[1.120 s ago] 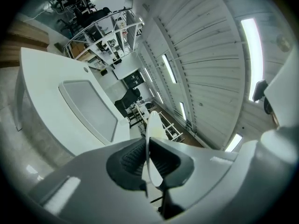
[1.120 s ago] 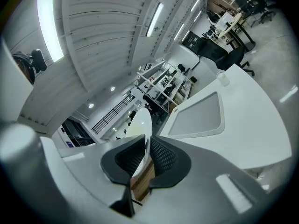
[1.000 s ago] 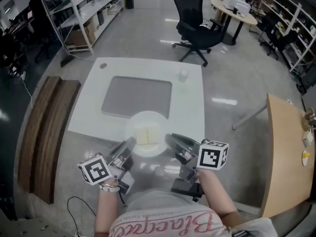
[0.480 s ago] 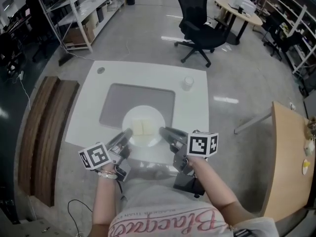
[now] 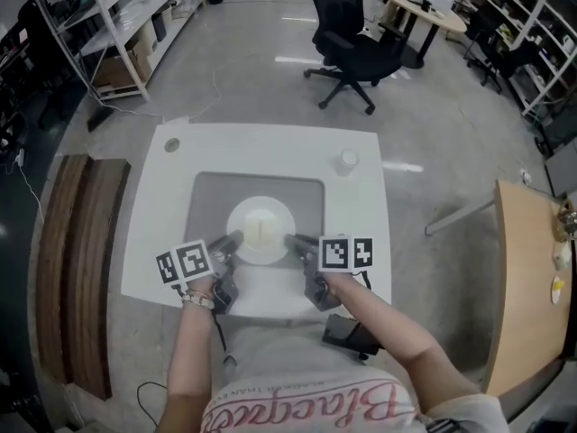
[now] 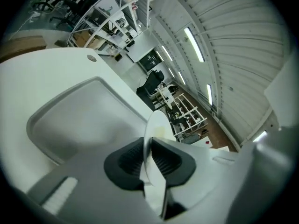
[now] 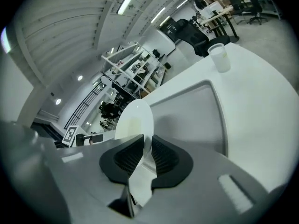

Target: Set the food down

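A white plate (image 5: 240, 220) carries pale sliced food (image 5: 262, 229) and rests on a grey tray (image 5: 212, 197) on the white table (image 5: 158, 242). My left gripper (image 5: 233, 240) is at the plate's left rim and my right gripper (image 5: 290, 240) at its right rim. Both sets of jaws are opening, and the thin rim still stands between the pads of each. In the left gripper view the plate (image 6: 156, 125) rises edge-on between the left gripper (image 6: 148, 160) pads. The right gripper view shows the plate (image 7: 135, 118) likewise between the right gripper (image 7: 147, 157) pads.
A small clear cup (image 5: 347, 161) stands at the table's far right corner. A black office chair (image 5: 347, 34) is beyond the table. A wooden bench (image 5: 77, 269) lies to the left, a wooden tabletop (image 5: 527, 278) to the right, and shelving (image 5: 117, 16) at the far left.
Both grippers have carried the plate forward from the table's near edge onto the grey tray. The jaws have parted slightly round the rim.
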Demonstrator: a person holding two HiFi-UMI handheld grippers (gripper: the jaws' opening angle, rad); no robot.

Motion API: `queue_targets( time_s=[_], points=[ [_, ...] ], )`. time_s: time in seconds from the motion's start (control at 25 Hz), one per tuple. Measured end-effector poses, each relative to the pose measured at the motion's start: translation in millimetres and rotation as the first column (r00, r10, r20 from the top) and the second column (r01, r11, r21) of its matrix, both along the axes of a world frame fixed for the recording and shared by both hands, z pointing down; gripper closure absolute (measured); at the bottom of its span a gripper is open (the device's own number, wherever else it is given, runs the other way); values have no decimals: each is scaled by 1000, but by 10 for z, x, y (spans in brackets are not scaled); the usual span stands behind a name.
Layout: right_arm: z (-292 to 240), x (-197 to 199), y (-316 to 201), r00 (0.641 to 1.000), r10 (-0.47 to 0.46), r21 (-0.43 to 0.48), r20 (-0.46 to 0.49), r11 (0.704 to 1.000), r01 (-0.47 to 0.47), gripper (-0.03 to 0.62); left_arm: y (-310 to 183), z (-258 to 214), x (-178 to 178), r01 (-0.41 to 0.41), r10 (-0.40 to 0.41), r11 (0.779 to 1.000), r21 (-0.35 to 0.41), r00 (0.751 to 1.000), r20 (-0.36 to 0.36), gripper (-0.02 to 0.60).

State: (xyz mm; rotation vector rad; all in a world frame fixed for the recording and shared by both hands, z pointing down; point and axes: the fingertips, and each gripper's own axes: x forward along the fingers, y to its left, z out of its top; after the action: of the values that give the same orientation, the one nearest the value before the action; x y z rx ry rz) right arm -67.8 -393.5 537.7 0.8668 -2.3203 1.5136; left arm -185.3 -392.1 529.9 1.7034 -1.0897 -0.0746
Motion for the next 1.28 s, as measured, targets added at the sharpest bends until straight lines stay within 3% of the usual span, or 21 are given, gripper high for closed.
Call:
queue_targets(
  time_s=[0.32,0.48,0.72,0.96,1.28],
  points=[
    [486,-76,-142,995,85,-164,-52,982,-92,534,-233,505,-86,-70,75,981,-178,997,25,537],
    [605,-75,-182,988,112,-204,-103,970,-131,536,-276,707,-112,-89,94,960,-266,996,6,529],
    [720,-75,-256,976,162,-240,-142,951,-193,546,-296,901,-147,-99,112,937,-336,993,19,517],
    [802,-85,-313,972,158,-236,-172,951,-197,545,-337,947,-188,-130,157,930,-344,986,51,512],
    [796,-29,-439,959,156,-133,-238,972,-191,510,-450,795,-474,-61,93,954,-293,991,97,462]
  ],
)
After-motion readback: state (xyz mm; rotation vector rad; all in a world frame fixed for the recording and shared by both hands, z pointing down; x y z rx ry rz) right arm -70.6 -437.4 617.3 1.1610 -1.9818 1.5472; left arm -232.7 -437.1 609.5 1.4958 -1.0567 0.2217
